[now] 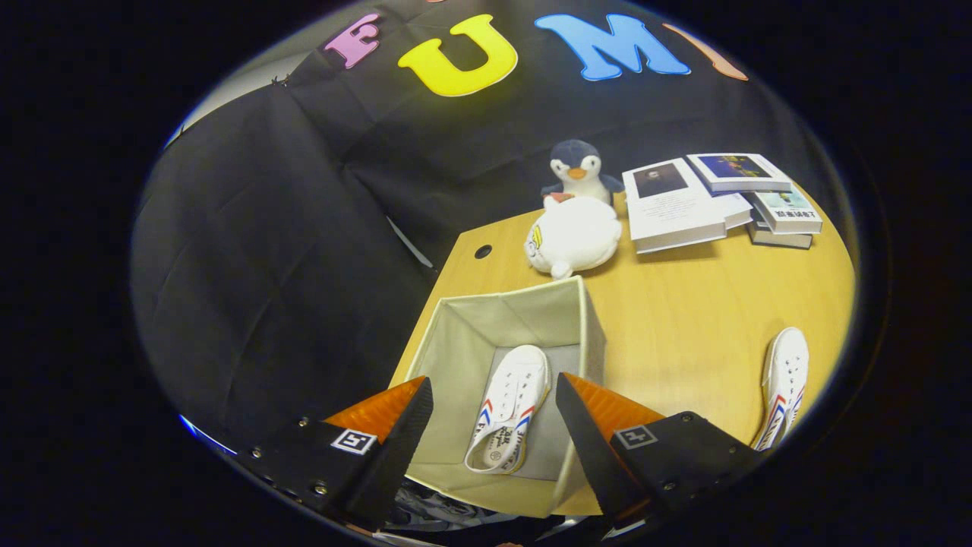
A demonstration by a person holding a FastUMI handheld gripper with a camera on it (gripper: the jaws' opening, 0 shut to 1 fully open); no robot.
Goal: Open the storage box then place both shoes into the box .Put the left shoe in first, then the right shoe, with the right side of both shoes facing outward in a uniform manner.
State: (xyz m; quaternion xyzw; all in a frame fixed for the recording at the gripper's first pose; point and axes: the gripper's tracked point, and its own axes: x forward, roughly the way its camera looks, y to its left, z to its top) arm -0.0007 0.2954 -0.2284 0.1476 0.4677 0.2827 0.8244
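Gripper view: the gripper (493, 410) hangs above the open storage box (585, 319) at the table's (683, 319) near left corner, fingers spread wide, gripping nothing. 1 white shoe (510, 406) lies on the box floor, seen between the fingers. The second shoe (782, 384) rests at the table's right edge. 2 plush toys (575, 232) and books (683, 205) occupy the far edge.

1. I see a wooden table (683, 319) carrying everything; near its far left corner there is a small round hole (483, 251).
2. A white plush toy (573, 235) lies by the far edge of the table.
3. A plush penguin (575, 172) stands upright just behind it, at the far edge against the black cloth wall (288, 228).
4. Toward the far right corner I see a loose stack of books (721, 201), several overlapping, covers up.
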